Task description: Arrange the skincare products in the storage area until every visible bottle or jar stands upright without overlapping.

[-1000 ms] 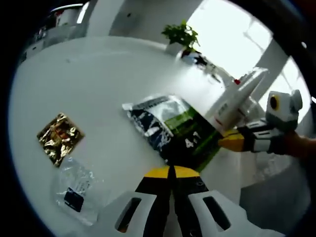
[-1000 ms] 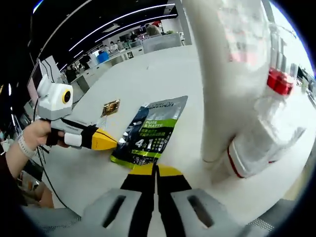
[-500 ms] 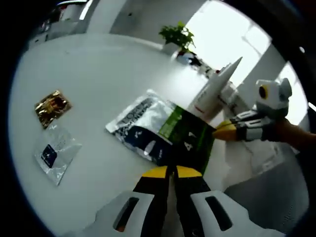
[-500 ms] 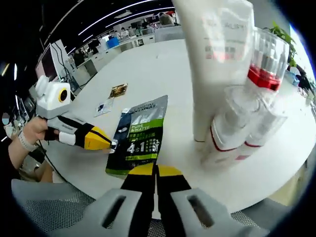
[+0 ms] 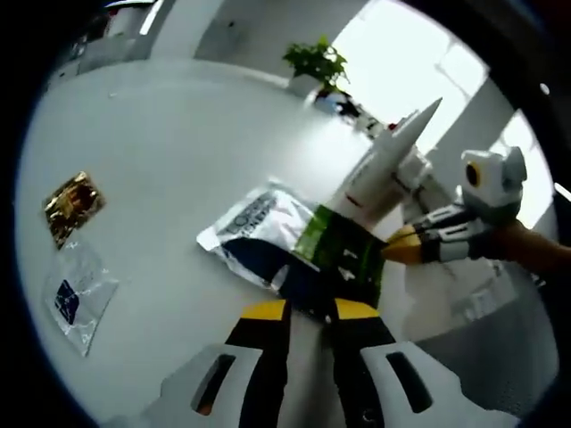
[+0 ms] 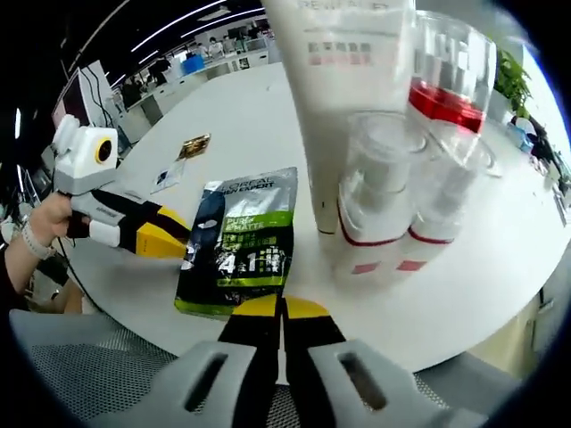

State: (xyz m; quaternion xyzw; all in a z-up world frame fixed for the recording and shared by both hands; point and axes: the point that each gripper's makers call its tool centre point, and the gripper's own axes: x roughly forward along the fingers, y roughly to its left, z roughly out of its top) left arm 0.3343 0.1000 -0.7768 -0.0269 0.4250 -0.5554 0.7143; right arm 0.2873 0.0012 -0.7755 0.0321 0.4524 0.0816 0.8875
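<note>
Sachet (image 6: 239, 241) flat beside upright tube (image 6: 343, 98); left gripper (image 5: 310, 312) seemingly parted

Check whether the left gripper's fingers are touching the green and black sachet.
Cannot tell: in the right gripper view the left gripper tips reach the sachet edge, but neither contact nor gap is plain.
</note>
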